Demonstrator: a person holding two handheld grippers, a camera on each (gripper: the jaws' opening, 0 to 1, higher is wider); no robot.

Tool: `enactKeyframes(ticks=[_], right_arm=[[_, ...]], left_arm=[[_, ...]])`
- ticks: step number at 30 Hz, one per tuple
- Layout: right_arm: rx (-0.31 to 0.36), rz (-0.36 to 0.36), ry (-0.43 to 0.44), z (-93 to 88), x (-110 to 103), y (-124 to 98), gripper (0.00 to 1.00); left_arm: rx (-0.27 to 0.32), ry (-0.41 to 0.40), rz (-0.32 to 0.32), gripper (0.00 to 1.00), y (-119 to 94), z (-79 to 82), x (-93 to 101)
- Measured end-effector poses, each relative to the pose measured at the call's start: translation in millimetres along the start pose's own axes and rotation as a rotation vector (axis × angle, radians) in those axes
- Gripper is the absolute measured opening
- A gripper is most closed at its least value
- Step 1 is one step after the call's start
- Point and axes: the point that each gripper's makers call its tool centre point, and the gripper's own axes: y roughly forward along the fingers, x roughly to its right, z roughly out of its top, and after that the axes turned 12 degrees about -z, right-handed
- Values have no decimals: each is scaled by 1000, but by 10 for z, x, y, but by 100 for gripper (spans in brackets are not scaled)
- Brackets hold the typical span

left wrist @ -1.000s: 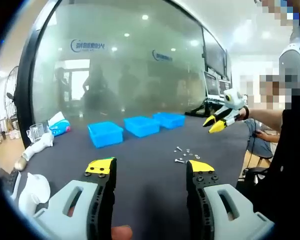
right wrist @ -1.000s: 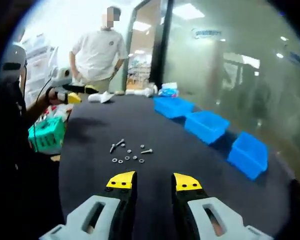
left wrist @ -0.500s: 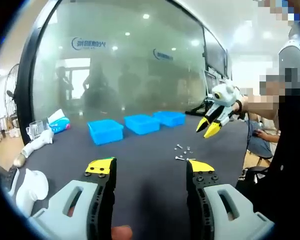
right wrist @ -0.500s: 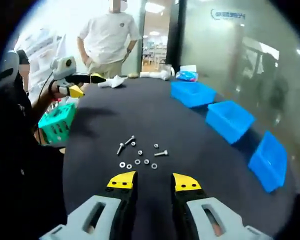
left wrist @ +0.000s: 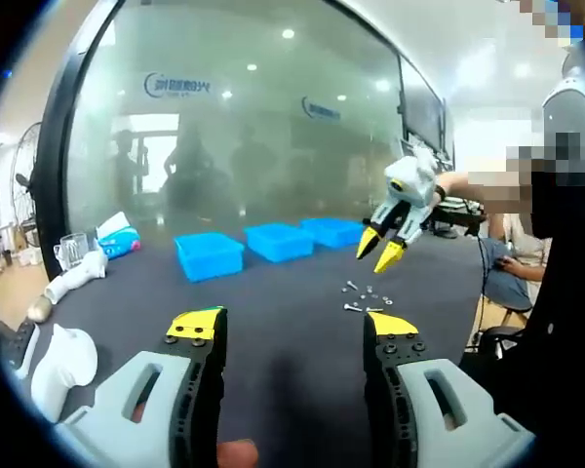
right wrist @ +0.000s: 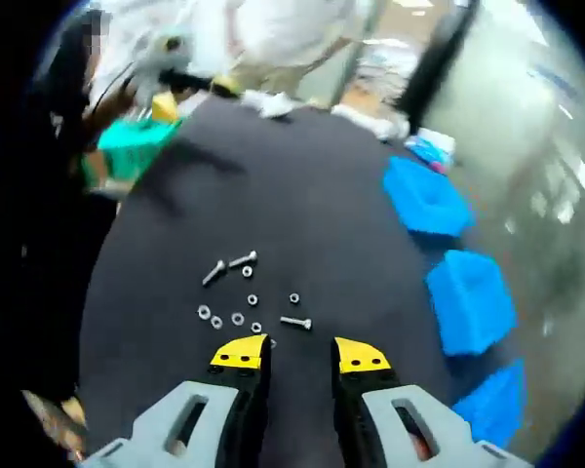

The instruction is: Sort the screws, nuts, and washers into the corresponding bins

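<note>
Several small screws, nuts and washers [right wrist: 242, 295] lie loose on the dark table [right wrist: 302, 214], just ahead of my right gripper [right wrist: 299, 354], which is open and holds nothing. Three blue bins [right wrist: 424, 195] [right wrist: 471, 297] [right wrist: 487, 405] run along the table's right side. In the left gripper view the same hardware [left wrist: 363, 297] lies right of centre, with the right gripper [left wrist: 377, 251] hanging tips-down above it. The bins [left wrist: 210, 255] [left wrist: 281, 241] [left wrist: 331, 231] stand behind. My left gripper [left wrist: 292, 327] is open and empty above the near table. It appears far off as the left gripper [right wrist: 180, 78].
White objects [left wrist: 63, 356], a bottle [left wrist: 78, 278], a clear cup [left wrist: 70, 252] and a blue-white packet [left wrist: 117, 239] sit at the table's left end. A green basket [right wrist: 136, 146] stands off the table edge. A glass wall [left wrist: 244, 127] rises behind the bins. A person stands beyond the far end.
The right gripper has swung in from the right, over the hardware, and tipped downward, so its view now looks down at the table. The left gripper has stayed put.
</note>
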Motion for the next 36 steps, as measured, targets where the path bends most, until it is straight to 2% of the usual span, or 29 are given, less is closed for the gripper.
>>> enactKeyframes(ticks=[2,4,8,9,12,17,22,29,33,36], right_arm=[[-22,22,-51,-16,14,74,22],[-9,57,-121,9,5,146,22],[-20,121,-192,46,5,224,21],[-11,147,-290,66,-2,252,20],[-43,208,-406,42,-54,258,19],[-45,282,-484,97,-84,289,19],[-77,366,-683,-1,-86,267,19],[-68,423,-773,-9,-169,276,19],[-52,429,-753,36,-183,318,18],[-63,439,-759,-16,-200,338,15]], left_arm=[[-3,-2,-1,55,2,-11,10],[-6,-3,-1,55,3,-21,10],[-12,0,0,55,8,-18,-7],[-12,0,0,55,9,-14,-9],[-12,2,1,55,16,-6,-9],[-16,-2,2,55,27,-27,-12],[-23,-3,4,55,38,-49,-20],[-17,-10,6,55,53,-44,-37],[-21,-11,4,55,58,-54,-33],[-23,-12,5,55,49,-58,-35]])
